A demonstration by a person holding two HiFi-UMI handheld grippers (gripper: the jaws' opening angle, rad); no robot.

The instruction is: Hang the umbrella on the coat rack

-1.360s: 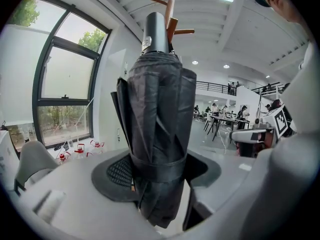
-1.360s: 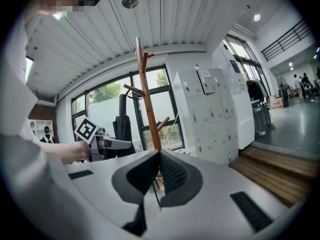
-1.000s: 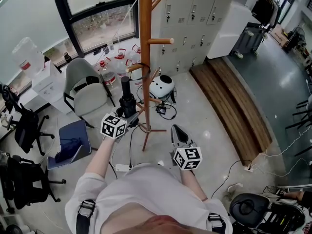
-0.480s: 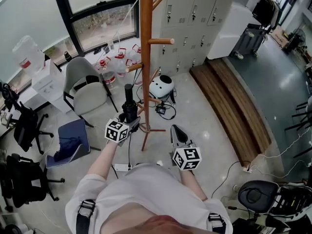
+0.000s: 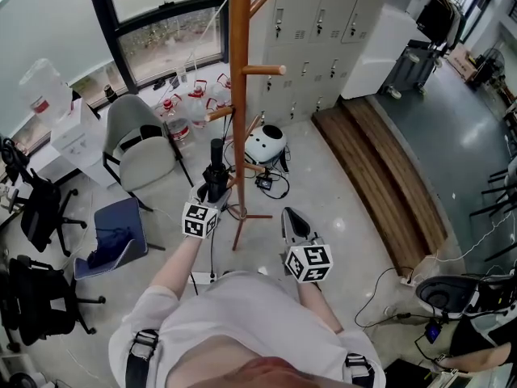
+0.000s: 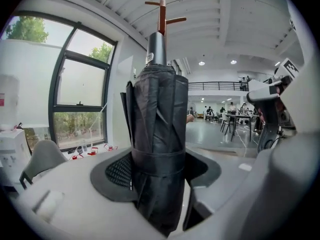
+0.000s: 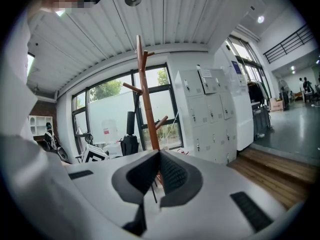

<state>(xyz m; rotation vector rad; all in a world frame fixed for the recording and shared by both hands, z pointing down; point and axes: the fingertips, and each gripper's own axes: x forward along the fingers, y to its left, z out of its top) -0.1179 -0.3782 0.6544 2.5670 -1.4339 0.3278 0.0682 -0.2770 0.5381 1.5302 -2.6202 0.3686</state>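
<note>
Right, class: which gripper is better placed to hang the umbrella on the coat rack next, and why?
Left. The left gripper is shut on the folded black umbrella, upright beside the coat rack. The right gripper is shut and empty.

An office workroom: grey lockers [image 5: 323,23], black swivel chairs [image 5: 39,212], large windows [image 5: 161,43].

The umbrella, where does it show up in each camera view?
Head view: umbrella upright, left of centre, held by the left gripper.
Left gripper view: umbrella fills the centre, between the jaws.
Right gripper view: umbrella small, left of centre.
Shared landmark: the wooden coat rack.
</note>
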